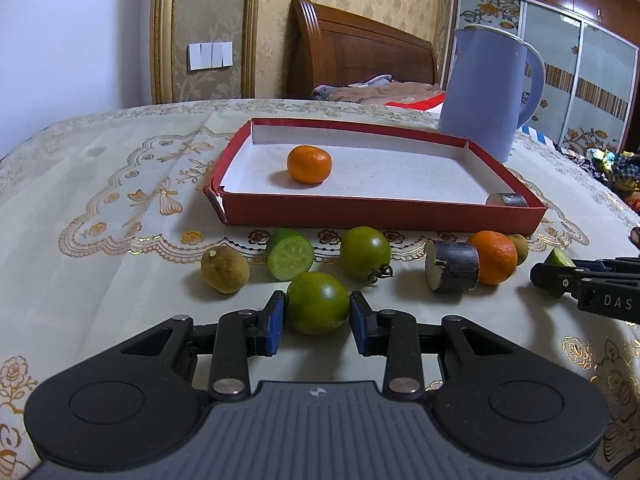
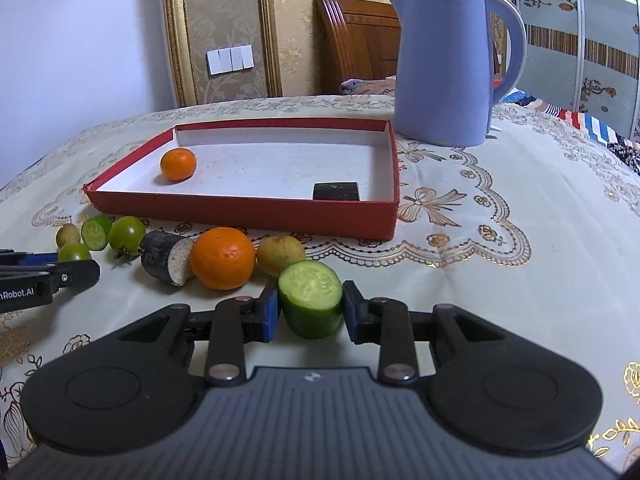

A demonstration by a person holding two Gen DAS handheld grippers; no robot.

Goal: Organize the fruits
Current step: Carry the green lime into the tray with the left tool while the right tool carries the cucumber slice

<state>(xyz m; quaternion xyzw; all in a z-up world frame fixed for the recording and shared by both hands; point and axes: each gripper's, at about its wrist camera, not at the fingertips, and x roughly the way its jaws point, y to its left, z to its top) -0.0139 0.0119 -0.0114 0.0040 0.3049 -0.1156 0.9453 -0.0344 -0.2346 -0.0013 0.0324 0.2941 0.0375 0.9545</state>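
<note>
Gripping a green tomato (image 1: pixel 317 308) between its blue pads, the left gripper (image 1: pixel 317 322) sits low over a cream tablecloth (image 1: pixel 100 280) embroidered in gold. Its two fingers are clamped against the tomato's sides, and the tomato rests on the cloth. To its right, the right gripper (image 2: pixel 310 312) is clamped the same way on a cucumber piece (image 2: pixel 311 300), cut face tilted up toward the camera.

Between the grippers and a shallow red box (image 1: pixel 384 212) lies a loose row of produce. From the left wrist view, left to right: a small brownish-yellow fruit (image 1: pixel 224 269), a second cucumber piece (image 1: pixel 290 254) with its cut face forward, another green tomato (image 1: pixel 366 253) with its stem, a dark-skinned sugarcane chunk (image 1: pixel 452 266), an orange mandarin (image 1: pixel 494 263) touching that chunk, and a second brownish fruit (image 1: pixel 520 249) just behind the mandarin.

Inside the white-lined box, a mandarin (image 1: pixel 309 164) sits near the left end, and a second dark sugarcane chunk (image 2: pixel 336 191) lies in the near right corner, well apart from it.

A tall lavender-blue jug (image 2: pixel 444 68) stands on the cloth just beyond the box's far right corner. A wooden headboard (image 1: pixel 352 48) and patterned wallpaper fill the background.
</note>
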